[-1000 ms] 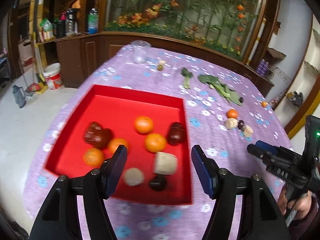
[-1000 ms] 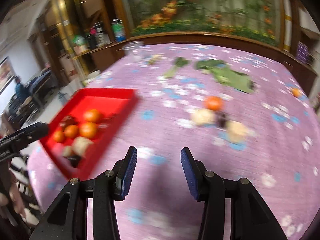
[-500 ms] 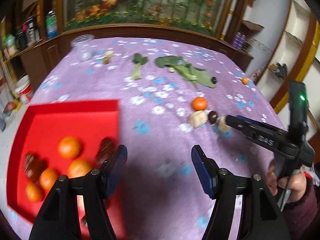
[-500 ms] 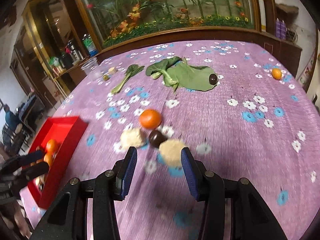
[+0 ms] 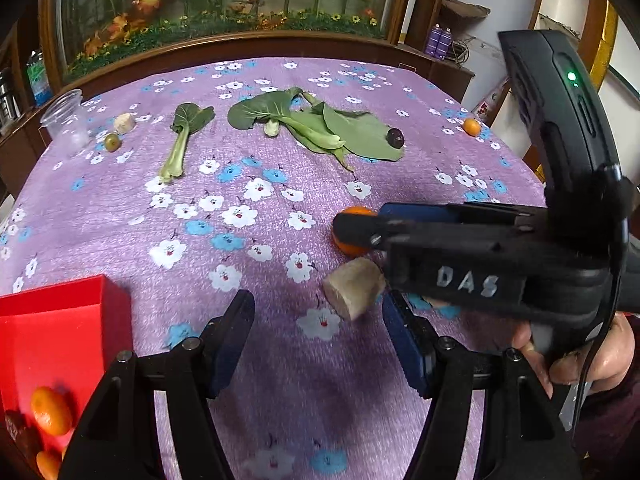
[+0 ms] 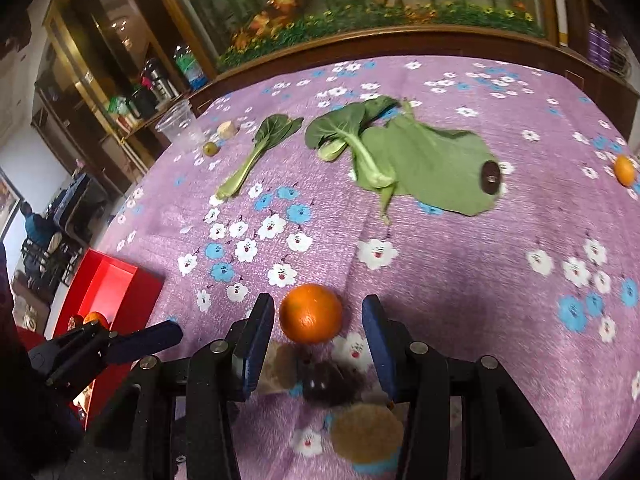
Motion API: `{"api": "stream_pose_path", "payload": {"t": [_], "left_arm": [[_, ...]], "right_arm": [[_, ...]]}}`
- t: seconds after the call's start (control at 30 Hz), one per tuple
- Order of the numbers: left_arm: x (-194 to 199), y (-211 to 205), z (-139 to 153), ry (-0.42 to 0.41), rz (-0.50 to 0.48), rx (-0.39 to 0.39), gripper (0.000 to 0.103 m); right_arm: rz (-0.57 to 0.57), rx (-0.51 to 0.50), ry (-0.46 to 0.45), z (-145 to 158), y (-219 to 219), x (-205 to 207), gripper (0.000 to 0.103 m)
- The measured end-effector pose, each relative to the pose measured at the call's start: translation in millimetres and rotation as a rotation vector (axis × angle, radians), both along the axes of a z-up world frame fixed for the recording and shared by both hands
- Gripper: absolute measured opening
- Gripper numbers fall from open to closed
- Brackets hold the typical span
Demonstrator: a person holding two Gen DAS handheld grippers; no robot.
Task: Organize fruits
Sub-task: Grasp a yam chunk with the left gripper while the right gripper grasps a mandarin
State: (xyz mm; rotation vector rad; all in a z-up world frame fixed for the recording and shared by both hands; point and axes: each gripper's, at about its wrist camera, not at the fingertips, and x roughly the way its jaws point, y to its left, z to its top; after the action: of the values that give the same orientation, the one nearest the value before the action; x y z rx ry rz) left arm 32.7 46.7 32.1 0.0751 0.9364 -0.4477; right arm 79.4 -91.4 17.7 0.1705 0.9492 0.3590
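My right gripper [image 6: 318, 326] stands open around an orange [image 6: 311, 314], with a gap on each side of the fruit. Between its fingers, nearer the camera, lie a dark fruit [image 6: 332, 380] and two beige chunks [image 6: 280, 364] [image 6: 366, 432]. My left gripper [image 5: 320, 336] is open over bare cloth. One beige chunk [image 5: 354, 288] lies just ahead of its right finger. In the left wrist view the right gripper [image 5: 360, 220] partly hides the orange [image 5: 352, 212]. The red tray [image 5: 60, 320] at lower left holds oranges [image 5: 50, 410].
Bok choy leaves [image 6: 420, 160] lie mid-table with a dark plum [image 6: 491, 178] on one. A small orange [image 6: 624, 170] sits near the right edge. A plastic cup [image 6: 178, 124], a green fruit [image 6: 210, 149] and a pale chunk [image 6: 227, 129] stand far left.
Both grippers have swung away from the red tray to the fruit cluster on the right. The right gripper has come down around the orange. Neither opening has changed.
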Motion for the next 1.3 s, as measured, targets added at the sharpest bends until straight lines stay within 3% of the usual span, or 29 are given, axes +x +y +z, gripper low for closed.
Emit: {"api": "stream_pose_path", "payload": {"t": [0.13, 0.17, 0.43, 0.63, 1.0, 1.3], "left_arm": [[4, -8, -7, 0.008, -0.031, 0.007, 0.065], [5, -10, -8, 0.010, -0.037, 0.008, 0.065], [10, -29, -11, -0.002, -0.085, 0.019, 0.063], [10, -35, -8, -0.019, -0.101, 0.027, 0.036], [3, -7, 0, 0.008, -0.082, -0.022, 0.036], [6, -22, -14, 0.013, -0.095, 0.049, 0.036]], "right_arm": [[0.017, -0.043, -0.012, -5, 7, 1, 0.048], [0.028, -0.033, -0.009, -5, 6, 2, 0.037], [-0.033, 0.022, -0.038, 2, -12, -5, 0.036], [-0.067, 0.038, -0.030, 1, -21, -3, 0.036], [-0.083, 0.040, -0.050, 12, -29, -16, 0.037], [-0.082, 0.047, -0.043, 11, -29, -24, 0.037]]}}
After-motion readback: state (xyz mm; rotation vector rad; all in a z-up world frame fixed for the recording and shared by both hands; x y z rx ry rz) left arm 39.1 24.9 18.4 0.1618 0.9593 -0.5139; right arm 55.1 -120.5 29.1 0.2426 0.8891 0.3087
